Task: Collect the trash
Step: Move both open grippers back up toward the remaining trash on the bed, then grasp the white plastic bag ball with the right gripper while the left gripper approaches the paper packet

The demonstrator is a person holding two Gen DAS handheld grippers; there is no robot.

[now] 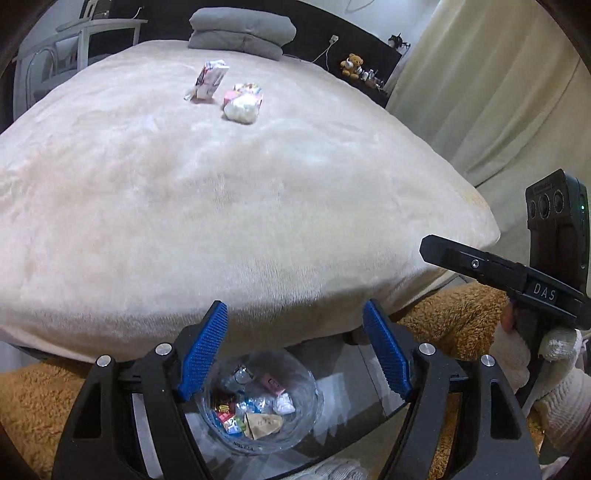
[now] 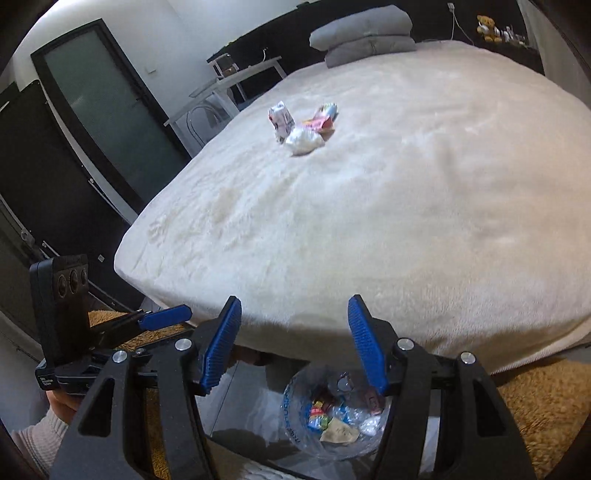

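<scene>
Two grippers hang side by side at the foot of the bed, both with their blue-padded fingers spread wide and nothing between them. Under the left gripper sits a clear bin on the floor just off the bed's near edge, already holding wrappers, a brown scrap of paper and a white wad. From the right gripper the same bin shows beneath its right finger, with the other tool just to its left. Neither tool touches the bed or the bin.

Far up the bed, toward the stacked grey pillows, three bits of trash lie close together: a small carton standing tilted, a pink and yellow wrapper just beside it, and a crumpled white tissue resting against the wrapper on the side nearer the foot. All three lie well apart from both tools. A brown shaggy rug spreads around the foot of the bed, and a teddy bear sits on a dark shelf beyond the bed's far corner
</scene>
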